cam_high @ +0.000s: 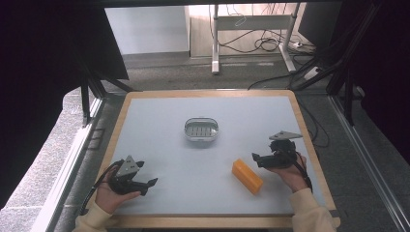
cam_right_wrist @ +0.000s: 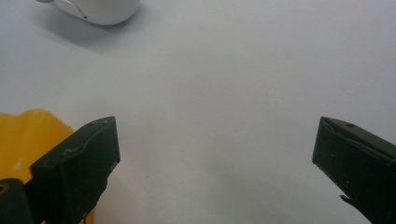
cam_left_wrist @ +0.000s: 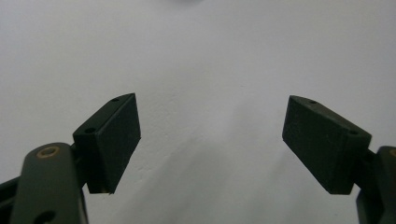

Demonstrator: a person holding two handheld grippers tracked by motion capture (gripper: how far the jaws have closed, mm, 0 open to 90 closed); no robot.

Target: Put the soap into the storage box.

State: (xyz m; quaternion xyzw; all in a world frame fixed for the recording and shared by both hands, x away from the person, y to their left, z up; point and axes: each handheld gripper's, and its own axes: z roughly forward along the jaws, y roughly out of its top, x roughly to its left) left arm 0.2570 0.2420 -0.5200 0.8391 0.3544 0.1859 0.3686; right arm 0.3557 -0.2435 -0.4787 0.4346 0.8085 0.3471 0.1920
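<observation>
An orange block (cam_high: 247,176) lies on the grey table mat (cam_high: 159,145), front right of centre. A white oval dish (cam_high: 201,129) with a slatted insert stands mid-table. My right gripper (cam_high: 257,159) hovers just right of the block's far end, pointing left, open and holding nothing. In the right gripper view the gripper (cam_right_wrist: 215,149) has the block (cam_right_wrist: 28,135) behind its left jaw and the dish (cam_right_wrist: 102,9) at top left. My left gripper (cam_high: 147,174) rests near the front left, open and apart from both objects. The left gripper view has bare mat between the open gripper's (cam_left_wrist: 210,126) jaws.
A wooden border (cam_high: 309,145) frames the mat. Beyond the far edge is floor with a desk frame (cam_high: 215,43) and loose cables (cam_high: 263,43). Dark curtains and metal rails (cam_high: 372,164) flank the table on both sides.
</observation>
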